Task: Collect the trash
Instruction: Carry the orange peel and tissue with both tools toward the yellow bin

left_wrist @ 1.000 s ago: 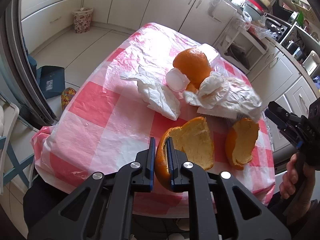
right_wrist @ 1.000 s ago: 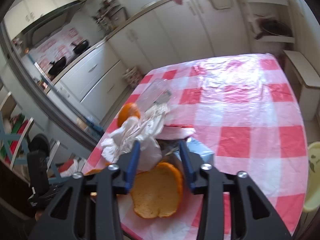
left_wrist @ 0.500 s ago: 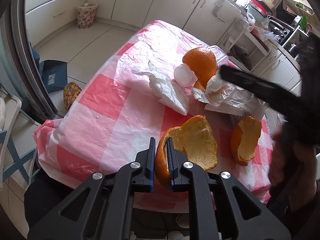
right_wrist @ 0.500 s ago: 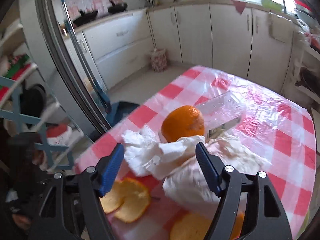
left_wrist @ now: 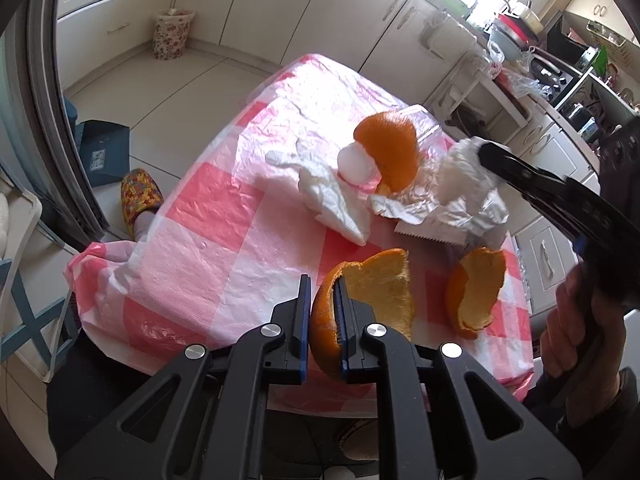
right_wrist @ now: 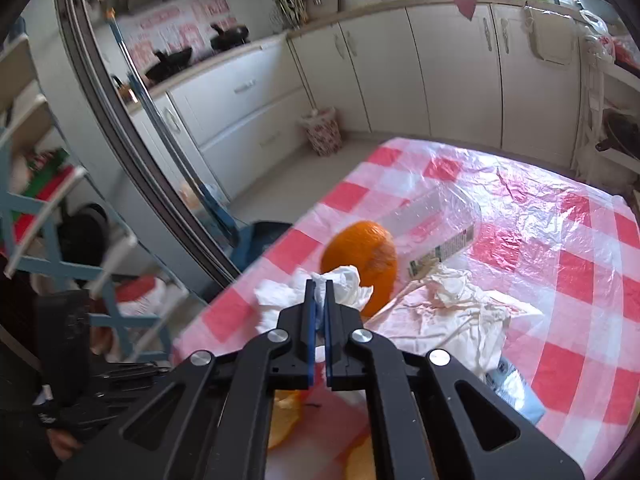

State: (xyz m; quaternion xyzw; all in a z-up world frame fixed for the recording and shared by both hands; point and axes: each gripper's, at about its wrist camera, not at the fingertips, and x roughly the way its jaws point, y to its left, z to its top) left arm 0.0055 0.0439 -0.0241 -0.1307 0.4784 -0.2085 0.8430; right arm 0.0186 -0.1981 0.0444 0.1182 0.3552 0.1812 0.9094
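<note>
Left gripper (left_wrist: 322, 308) pinches orange peel (left_wrist: 372, 300); right gripper (right_wrist: 319, 304) just closed on tissue (right_wrist: 344, 284), orange (right_wrist: 362, 256) behind

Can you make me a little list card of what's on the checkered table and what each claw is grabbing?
table: pink and white checkered cloth
left claw: shut on a big orange peel
right claw: just closed, pinching a crumpled white tissue
second orange peel: lying loose near the table edge
domed orange peel: behind the tissue
silver wrapper: crumpled, beside the domed peel
clear plastic bag: flat, behind the domed peel
</note>
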